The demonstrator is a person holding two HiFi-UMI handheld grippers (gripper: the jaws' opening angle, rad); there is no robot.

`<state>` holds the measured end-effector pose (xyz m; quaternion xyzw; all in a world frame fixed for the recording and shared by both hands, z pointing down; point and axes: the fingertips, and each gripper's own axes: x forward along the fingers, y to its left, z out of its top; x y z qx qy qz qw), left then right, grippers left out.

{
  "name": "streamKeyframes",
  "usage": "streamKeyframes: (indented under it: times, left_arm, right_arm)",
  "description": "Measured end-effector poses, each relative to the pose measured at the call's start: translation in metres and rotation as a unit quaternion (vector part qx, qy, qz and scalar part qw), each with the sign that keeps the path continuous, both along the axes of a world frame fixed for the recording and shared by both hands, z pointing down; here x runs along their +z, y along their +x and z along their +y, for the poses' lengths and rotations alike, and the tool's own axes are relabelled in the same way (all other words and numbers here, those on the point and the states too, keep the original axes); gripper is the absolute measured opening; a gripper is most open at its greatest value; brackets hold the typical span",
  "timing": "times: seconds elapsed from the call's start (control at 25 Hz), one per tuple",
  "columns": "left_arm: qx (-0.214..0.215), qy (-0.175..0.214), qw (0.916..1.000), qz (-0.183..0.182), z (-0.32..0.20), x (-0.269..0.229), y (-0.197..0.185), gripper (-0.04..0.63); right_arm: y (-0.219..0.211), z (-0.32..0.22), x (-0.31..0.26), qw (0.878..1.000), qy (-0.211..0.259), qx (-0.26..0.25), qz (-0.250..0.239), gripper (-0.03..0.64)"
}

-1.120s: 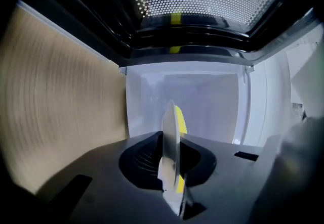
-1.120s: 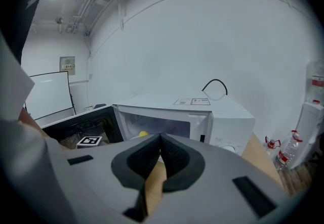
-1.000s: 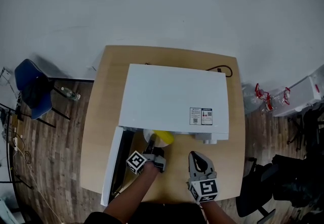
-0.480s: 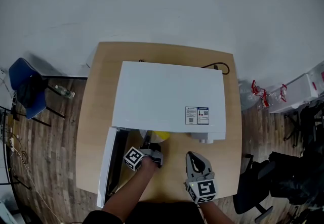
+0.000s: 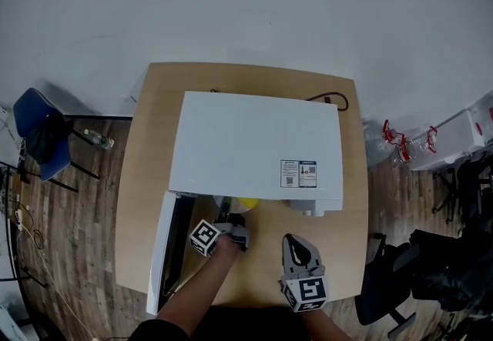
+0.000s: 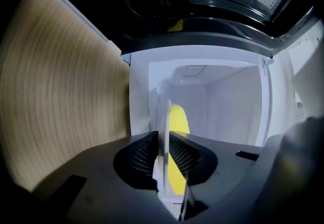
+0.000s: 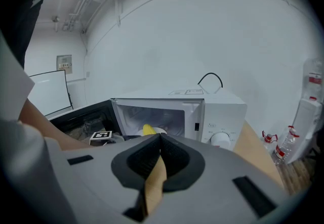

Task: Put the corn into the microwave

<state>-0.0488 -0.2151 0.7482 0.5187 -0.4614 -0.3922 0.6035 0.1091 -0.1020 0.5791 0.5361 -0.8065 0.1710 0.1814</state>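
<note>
The white microwave (image 5: pixel 254 143) stands on the wooden table with its door (image 5: pixel 162 251) swung open to the left. My left gripper (image 5: pixel 231 220) is at the oven's mouth, its pads on the rim of a white plate (image 6: pixel 164 132) that carries the yellow corn (image 6: pixel 178 122). Its jaws are opening, with the rim still between them. Plate and corn reach into the white cavity; only a little of the corn (image 5: pixel 248 202) shows from above. My right gripper (image 5: pixel 296 247) hangs over the table in front of the control panel, shut and holding nothing.
A black cable (image 5: pixel 327 101) loops behind the microwave. The open door takes up the table's (image 5: pixel 146 147) front left. A blue chair (image 5: pixel 38 132) stands on the floor at left, and bottles (image 5: pixel 404 143) and a white box at right.
Less of the plate and corn shows beyond the microwave's front edge than a second ago. The head view has shifted slightly. The right gripper has stayed put.
</note>
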Motion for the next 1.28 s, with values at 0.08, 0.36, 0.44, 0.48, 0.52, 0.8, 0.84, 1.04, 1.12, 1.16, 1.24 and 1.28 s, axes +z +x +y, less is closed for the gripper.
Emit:
streamKeyframes:
  times: [0.08, 0.36, 0.44, 0.48, 0.52, 0.8, 0.84, 1.04, 1.12, 1.16, 1.24, 1.28]
  left_arm:
    - [-0.003, 0.014, 0.9998, 0.012, 0.000, -0.004, -0.001, 0.070]
    - [-0.002, 0.000, 0.9999, -0.012, 0.010, -0.001, -0.006, 0.124]
    - [-0.005, 0.000, 0.9998, -0.017, 0.016, -0.001, -0.008, 0.124]
    - [-0.008, -0.001, 0.9998, -0.017, 0.019, -0.001, -0.010, 0.124]
    - [-0.011, -0.003, 0.9998, -0.017, 0.023, 0.000, -0.011, 0.124]
    - [0.024, -0.012, 0.9986, -0.045, 0.040, -0.004, 0.000, 0.102]
    - [0.028, -0.017, 0.9984, -0.047, 0.041, -0.004, 0.002, 0.063]
    - [0.026, -0.029, 0.9987, -0.033, 0.041, -0.003, 0.004, 0.022]
    - [0.022, -0.032, 0.9989, -0.028, 0.038, -0.002, 0.004, 0.021]
    - [0.020, -0.032, 0.9989, -0.027, 0.037, -0.002, 0.004, 0.020]
    - [0.018, -0.033, 0.9989, -0.027, 0.034, -0.002, 0.004, 0.020]
    - [0.017, -0.035, 0.9988, -0.029, 0.032, -0.002, 0.004, 0.020]
  right_arm:
    - [-0.001, 0.004, 0.000, 1.000, -0.002, 0.003, -0.004, 0.060]
    - [-0.004, 0.007, -0.003, 1.000, -0.004, 0.007, -0.025, 0.060]
    - [-0.007, 0.009, -0.004, 1.000, -0.005, 0.007, -0.028, 0.060]
    - [-0.009, 0.010, -0.004, 1.000, -0.005, 0.005, -0.029, 0.060]
    - [-0.011, 0.012, -0.004, 1.000, -0.005, 0.004, -0.029, 0.060]
    - [-0.020, 0.014, -0.013, 0.999, 0.009, -0.001, -0.041, 0.060]
    - [-0.020, 0.014, -0.015, 0.999, 0.012, -0.001, -0.042, 0.060]
    - [-0.022, 0.015, -0.016, 0.999, 0.013, -0.002, -0.044, 0.060]
    - [-0.022, 0.016, -0.015, 0.999, 0.012, 0.000, -0.045, 0.060]
    - [-0.022, 0.017, -0.015, 0.999, 0.011, 0.000, -0.045, 0.060]
    - [-0.021, 0.018, -0.014, 0.999, 0.009, 0.002, -0.046, 0.060]
    - [-0.020, 0.018, -0.013, 0.999, 0.009, 0.003, -0.045, 0.060]
